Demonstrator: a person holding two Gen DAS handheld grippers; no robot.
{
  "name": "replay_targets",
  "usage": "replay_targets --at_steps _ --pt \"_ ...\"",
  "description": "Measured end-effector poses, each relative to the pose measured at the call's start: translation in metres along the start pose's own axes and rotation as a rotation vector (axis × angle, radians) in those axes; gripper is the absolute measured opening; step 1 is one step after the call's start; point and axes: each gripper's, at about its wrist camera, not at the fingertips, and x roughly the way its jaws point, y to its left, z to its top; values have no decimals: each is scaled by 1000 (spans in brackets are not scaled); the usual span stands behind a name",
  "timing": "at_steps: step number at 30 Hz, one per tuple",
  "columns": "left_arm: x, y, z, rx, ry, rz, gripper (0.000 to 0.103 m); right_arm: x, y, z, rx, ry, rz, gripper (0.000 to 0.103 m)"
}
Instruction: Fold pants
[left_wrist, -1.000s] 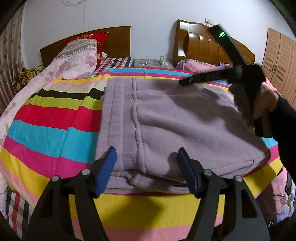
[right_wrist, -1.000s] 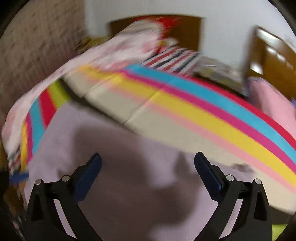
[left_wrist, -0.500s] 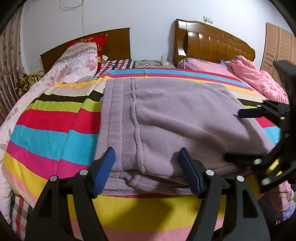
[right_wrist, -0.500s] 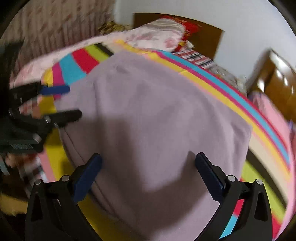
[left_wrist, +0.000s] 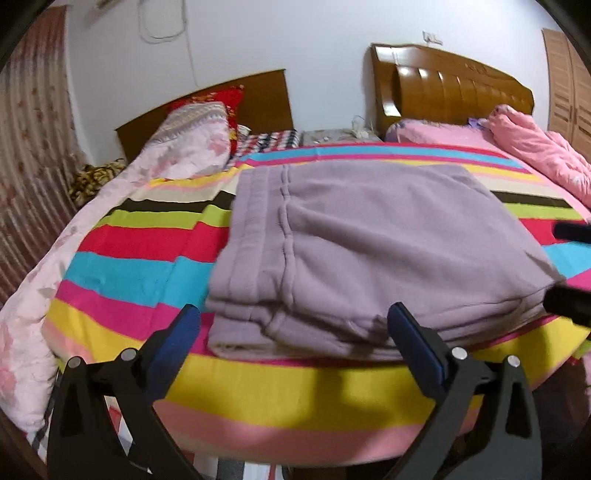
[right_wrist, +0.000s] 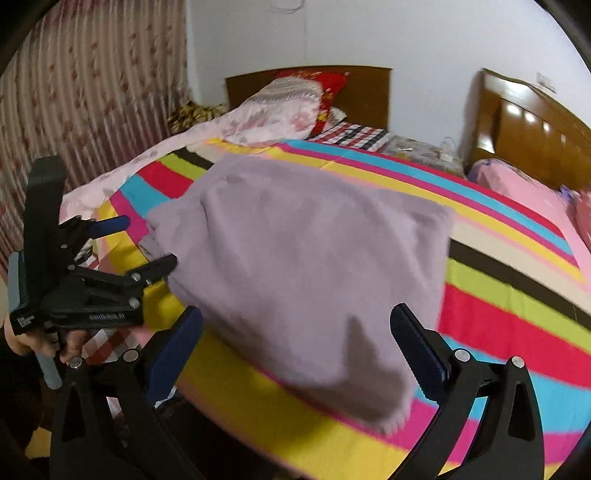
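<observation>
The lilac fleece pants (left_wrist: 369, 251) lie folded in a thick rectangle on the striped bedspread (left_wrist: 140, 266), waistband at the left. They also show in the right wrist view (right_wrist: 303, 273). My left gripper (left_wrist: 295, 332) is open and empty, just short of the near folded edge. My right gripper (right_wrist: 295, 336) is open and empty, at the pants' right side. The left gripper also shows in the right wrist view (right_wrist: 147, 243), open beside the pants' near corner. The right gripper's fingertips (left_wrist: 569, 302) show at the right edge of the left wrist view.
Pillows (left_wrist: 192, 144) and a wooden headboard (left_wrist: 258, 96) stand at the far end of the bed. A second bed with pink bedding (left_wrist: 524, 147) and its headboard (left_wrist: 450, 88) is at the right. A curtain (right_wrist: 92, 110) hangs on the left.
Both grippers have drawn back from the pants toward the bed's near edge. The right gripper swung from above the pants down to their right side.
</observation>
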Motion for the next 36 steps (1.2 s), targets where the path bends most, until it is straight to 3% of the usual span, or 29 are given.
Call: replay_targets --at_steps 3,5,7,11,13,15,19,22,25,30,36 --pt "-22 -6 1 -5 -52 85 101 -18 0 -17 59 -31 -3 98" --pt "-62 -12 2 -18 -213 181 101 -33 0 -24 88 -70 -12 98" --pt "-105 -14 6 -45 -375 201 101 -55 2 -30 110 -140 -55 98" --pt "-162 -13 21 -95 -519 208 101 -101 9 -27 107 -282 -173 98" --pt "-180 -9 27 -153 -500 206 102 -125 12 -25 103 -365 -231 98" --pt "-186 -12 28 -196 -444 231 102 -140 11 -29 112 -407 -234 98" --pt "-184 -31 13 -153 -347 248 101 -145 13 -43 128 -375 -239 98" --pt "-180 -42 -11 -107 -277 157 101 -145 23 -61 118 -373 -237 98" --pt "-165 -50 -31 -98 -204 150 101 -138 32 -72 101 -358 -238 98" --pt "-147 -58 -56 -130 -174 135 101 -114 38 -85 100 -285 -208 98" --pt "-141 -61 -64 -150 -192 126 101 -110 30 -92 151 -273 -241 98"
